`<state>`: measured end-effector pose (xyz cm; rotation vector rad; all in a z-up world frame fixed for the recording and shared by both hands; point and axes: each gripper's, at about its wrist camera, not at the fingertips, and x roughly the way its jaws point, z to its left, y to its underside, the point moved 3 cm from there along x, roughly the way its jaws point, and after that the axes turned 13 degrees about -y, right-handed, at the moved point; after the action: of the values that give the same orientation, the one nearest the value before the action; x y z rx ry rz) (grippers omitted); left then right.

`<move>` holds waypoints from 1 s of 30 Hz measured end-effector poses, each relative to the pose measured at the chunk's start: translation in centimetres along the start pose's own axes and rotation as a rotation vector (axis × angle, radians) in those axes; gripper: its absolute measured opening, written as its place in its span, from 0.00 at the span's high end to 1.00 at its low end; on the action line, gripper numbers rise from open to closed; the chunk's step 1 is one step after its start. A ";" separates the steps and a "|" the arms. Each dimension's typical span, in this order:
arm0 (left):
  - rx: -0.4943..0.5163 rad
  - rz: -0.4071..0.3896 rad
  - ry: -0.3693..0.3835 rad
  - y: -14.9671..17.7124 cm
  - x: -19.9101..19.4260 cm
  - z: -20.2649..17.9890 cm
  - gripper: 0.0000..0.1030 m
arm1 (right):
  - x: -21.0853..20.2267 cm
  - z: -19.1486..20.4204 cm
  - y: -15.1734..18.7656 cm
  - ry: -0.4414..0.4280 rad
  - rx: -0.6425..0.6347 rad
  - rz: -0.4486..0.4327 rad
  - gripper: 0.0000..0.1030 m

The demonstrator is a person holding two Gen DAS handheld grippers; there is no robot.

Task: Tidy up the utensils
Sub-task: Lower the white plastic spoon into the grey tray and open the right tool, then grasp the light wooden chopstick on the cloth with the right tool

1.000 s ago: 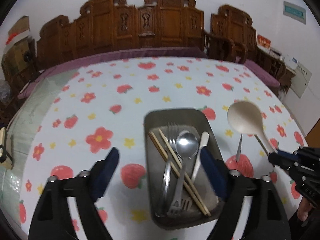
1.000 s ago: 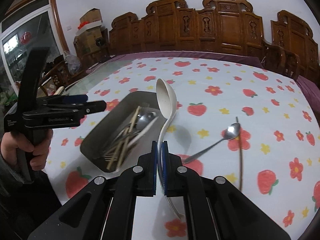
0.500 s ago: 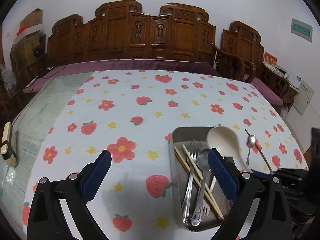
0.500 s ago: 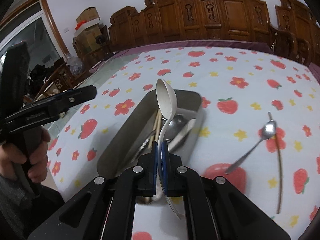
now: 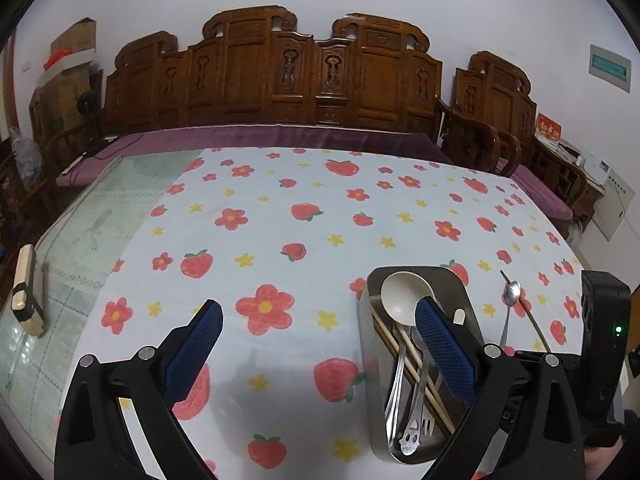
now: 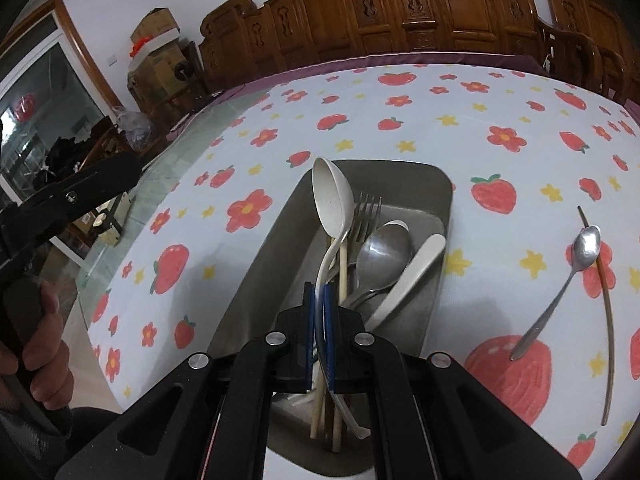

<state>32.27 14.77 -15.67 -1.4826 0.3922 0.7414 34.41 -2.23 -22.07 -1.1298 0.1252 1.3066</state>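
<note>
My right gripper [image 6: 319,288] is shut on the handle of a white ladle [image 6: 332,200], whose bowl hangs just over the steel tray [image 6: 272,260]. In the tray lie a fork [image 6: 366,212], a metal spoon [image 6: 384,248], a white spoon [image 6: 416,268] and wooden chopsticks [image 6: 342,264]. A small metal spoon [image 6: 560,292] and a thin stick [image 6: 606,320] lie on the cloth to the tray's right. My left gripper [image 5: 318,308] stands open over the cloth with nothing between its fingers. The tray [image 5: 362,360] sits behind its right finger.
A strawberry-and-flower cloth [image 5: 304,216] covers the table, with bare glass [image 5: 80,232] at its left. A small wooden block [image 5: 26,288] lies on the glass. Carved wooden benches [image 5: 312,80] line the far side. A hand [image 6: 44,340] holds the left gripper's grip.
My right gripper has carried the white ladle left from above the loose spoon to over the tray, and lower. My left gripper has drawn back to the left, off the tray.
</note>
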 end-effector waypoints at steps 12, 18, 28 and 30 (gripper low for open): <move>-0.002 0.005 -0.006 0.1 0.2 0.3 0.09 | 1.2 0.0 0.0 -0.093 0.011 0.022 0.84; 0.011 0.007 -0.004 0.3 0.3 -0.3 0.09 | -0.1 0.2 0.1 -0.077 -0.049 0.018 0.76; 0.063 0.006 0.032 1.0 -0.1 -3.7 0.09 | -6.9 -1.9 0.5 0.043 -0.209 -0.046 0.76; 0.085 0.004 0.049 1.2 -0.3 -5.1 0.09 | -8.3 -2.7 0.7 0.072 -0.225 -0.055 0.76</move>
<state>32.25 9.60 -16.79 -1.4224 0.4582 0.6844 32.46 -10.04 -18.48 -1.3630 0.0000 1.2538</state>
